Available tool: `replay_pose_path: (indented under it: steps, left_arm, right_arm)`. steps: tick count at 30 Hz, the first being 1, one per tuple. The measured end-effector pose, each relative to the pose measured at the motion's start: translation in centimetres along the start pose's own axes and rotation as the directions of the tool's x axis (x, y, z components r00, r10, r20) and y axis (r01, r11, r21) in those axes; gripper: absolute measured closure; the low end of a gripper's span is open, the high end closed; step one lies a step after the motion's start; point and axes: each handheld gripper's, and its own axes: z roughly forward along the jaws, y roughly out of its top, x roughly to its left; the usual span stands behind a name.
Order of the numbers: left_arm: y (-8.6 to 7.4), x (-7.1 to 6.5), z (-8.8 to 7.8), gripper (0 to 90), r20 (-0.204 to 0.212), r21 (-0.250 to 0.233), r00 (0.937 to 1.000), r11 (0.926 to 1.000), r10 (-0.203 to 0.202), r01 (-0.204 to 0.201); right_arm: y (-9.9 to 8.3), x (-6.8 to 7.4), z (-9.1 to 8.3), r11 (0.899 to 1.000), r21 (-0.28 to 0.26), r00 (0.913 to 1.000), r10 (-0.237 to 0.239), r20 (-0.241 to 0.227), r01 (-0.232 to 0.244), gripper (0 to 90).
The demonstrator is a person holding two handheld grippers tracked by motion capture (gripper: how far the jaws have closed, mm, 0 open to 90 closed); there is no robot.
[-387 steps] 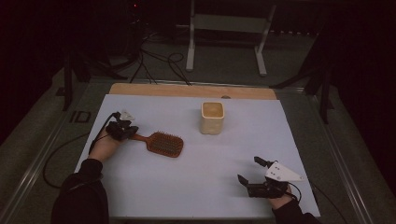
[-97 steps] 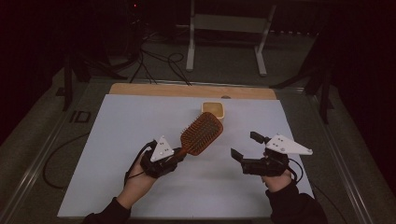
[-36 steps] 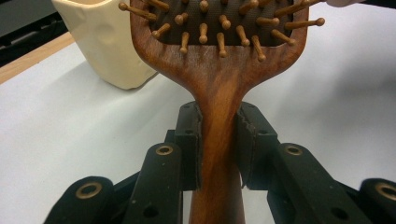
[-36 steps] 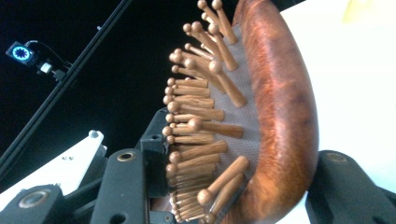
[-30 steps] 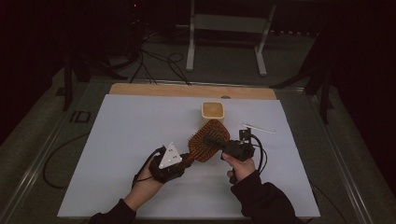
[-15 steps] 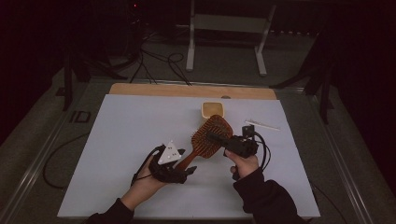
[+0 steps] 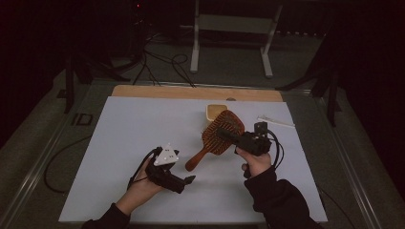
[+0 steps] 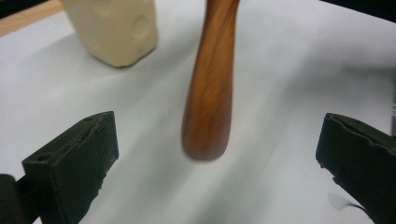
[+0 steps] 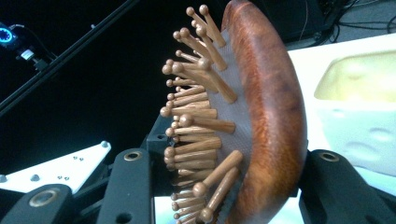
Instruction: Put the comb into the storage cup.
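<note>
A wooden hairbrush [image 7: 222, 131] with peg bristles hangs tilted above the white mat. My right gripper [image 7: 233, 138] is shut on its oval head [image 9: 266, 116], one jaw on the bristle side and one on the smooth back. The right gripper [image 9: 231, 163] carries the brush alone. The handle [image 7: 197, 160] slopes down toward my left gripper [image 7: 187, 181]. The left gripper [image 8: 219, 140] has just been opening its jaws and now stands wide open. The handle [image 8: 210, 93] ends in the gap between the pads and touches neither.
A cream cup [image 7: 215, 110] stands just behind the brush head, close by in both gripper views [image 8: 112, 28] [image 9: 359, 116]. A thin white stick [image 7: 276, 122] lies at the back right. The white mat [image 7: 119, 143] ends at a wooden strip [image 7: 191, 92] at the far side.
The left jaws have spread off the brush handle. The right gripper, still clamped on the head, has lifted the brush a little and carried it toward the cup.
</note>
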Motion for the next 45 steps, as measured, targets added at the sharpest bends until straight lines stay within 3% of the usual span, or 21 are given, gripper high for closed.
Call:
replay_pose_path:
  steps: [7, 14, 29, 34, 45]
  left_arm:
    - [-1.2, 1.1, -0.9, 0.0, -0.004, 0.004, 0.9996, 0.9996, -0.028, 0.028]
    - [-2.5, 1.5, -1.3, 0.0, -0.009, 0.015, 0.9996, 0.9995, -0.028, 0.028]
    - [-4.6, 2.4, -2.5, 0.0, -0.013, -0.024, 0.9979, 0.9977, -0.063, 0.063]
    - [-5.4, 2.5, -3.0, 0.0, -0.022, -0.026, 0.9969, 0.9968, -0.076, 0.075]
    - [-6.8, 2.9, -4.3, 0.0, -0.044, -0.061, 0.9942, 0.9936, -0.098, 0.095]
  right_arm:
    - [1.5, 0.2, -0.7, 0.999, -0.020, 0.9987, -0.046, 0.022, 0.046, 53.7]
    - [2.9, 0.5, -1.2, 0.995, -0.035, 0.9954, -0.087, 0.040, 0.088, 53.7]
    - [6.7, 1.2, -2.3, 0.982, -0.093, 0.9847, -0.161, 0.067, 0.166, 53.7]
    - [7.7, 1.3, -2.1, 0.975, -0.094, 0.9765, -0.195, 0.092, 0.203, 53.8]
    - [10.0, 0.4, -1.4, 0.966, -0.109, 0.9623, -0.217, 0.164, 0.236, 53.7]
